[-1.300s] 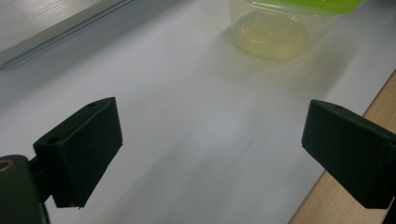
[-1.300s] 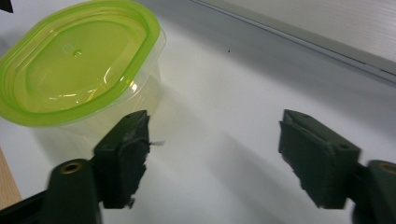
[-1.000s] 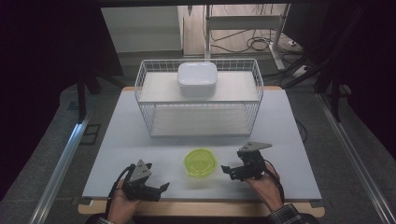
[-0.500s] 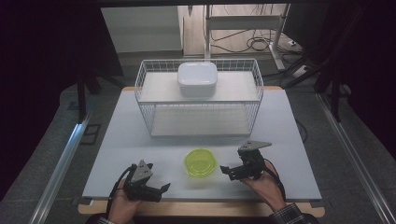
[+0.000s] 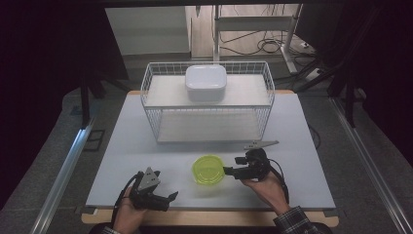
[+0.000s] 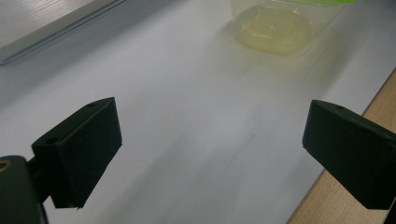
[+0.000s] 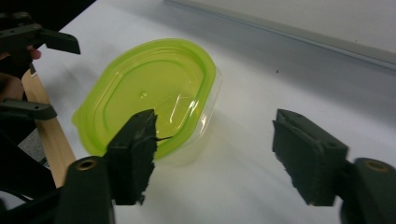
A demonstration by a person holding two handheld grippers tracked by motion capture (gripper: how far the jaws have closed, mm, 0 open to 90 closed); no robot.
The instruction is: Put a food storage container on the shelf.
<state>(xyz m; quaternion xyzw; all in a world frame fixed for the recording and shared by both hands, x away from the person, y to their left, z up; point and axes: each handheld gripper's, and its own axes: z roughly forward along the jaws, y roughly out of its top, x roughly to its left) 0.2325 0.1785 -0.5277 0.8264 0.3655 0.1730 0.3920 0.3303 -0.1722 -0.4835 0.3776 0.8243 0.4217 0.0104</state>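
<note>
container: clear plastic tub with lime-green lid (image 5: 208, 169), resting flat on the white table top (image 5: 302, 146) near the front edge, between the two grippers; seen in the right gripper view (image 7: 149, 93) as an oval lid seated on a see-through body; in the left gripper view (image 6: 275, 28) seen from the side, pale base on the table, green rim at the top edge.
right gripper: (image 5: 228, 171) held in the person's right hand (image 5: 267, 187), pointing toward the container from its right side, tips just beside the lid rim; in the right gripper view (image 7: 215, 154) jaws apart, having just been closing, one jaw overlapping the near edge of the lid, the other over bare table; no pad seen pressing on the tub; touch of the near jaw on the rim not clear.
left gripper: (image 5: 168, 197) held in the left hand (image 5: 127, 214) at the front-left of the table, near the wooden edge (image 6: 345, 182); in the left gripper view (image 6: 212, 154) jaws wide apart, bare table between them, container well ahead.
wire basket: white (image 5: 151, 105), standing at the back of the table, apart from the container.
white box: rounded, lidded (image 5: 205, 83), sitting in the wire basket, toward its back.
</note>
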